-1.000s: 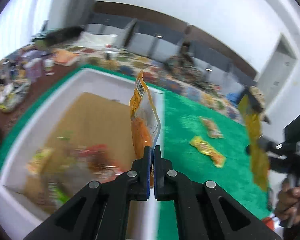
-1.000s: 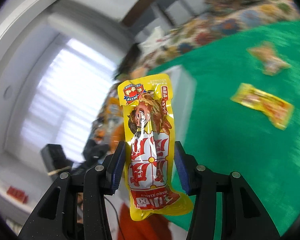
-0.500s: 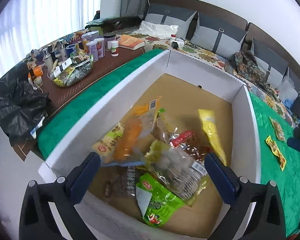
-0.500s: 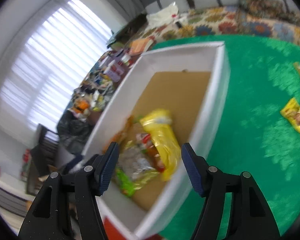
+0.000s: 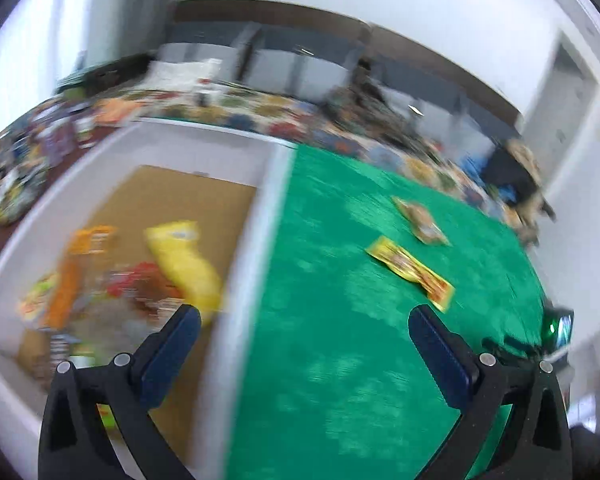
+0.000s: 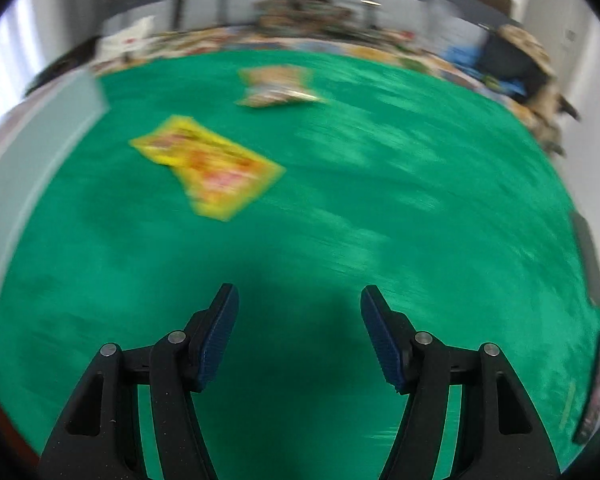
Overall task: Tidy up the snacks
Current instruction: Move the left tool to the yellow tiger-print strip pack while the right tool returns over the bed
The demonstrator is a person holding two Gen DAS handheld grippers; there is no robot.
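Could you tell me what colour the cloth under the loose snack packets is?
Green cloth; the right wrist view shows it best.

Your right gripper [image 6: 296, 320]: jaws closing, nothing between them | below you: green mat [image 6: 380, 220] | yellow packet [image 6: 212, 164] lies ahead-left | tan packet [image 6: 278, 86] beyond it | white box [image 6: 40, 136] at left edge

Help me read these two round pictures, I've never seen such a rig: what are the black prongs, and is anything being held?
Each picture comes from a fisheye camera on a handheld two-finger gripper, looking along its fingers. The left gripper is wide open and empty, beside a white box already holding snack packets. The right gripper is also empty, its jaws closing slightly with nothing between them, above the green mat. Two packets lie loose on the mat: a yellow packet and, farther off, a paler packet. Motion blur hides their labels.
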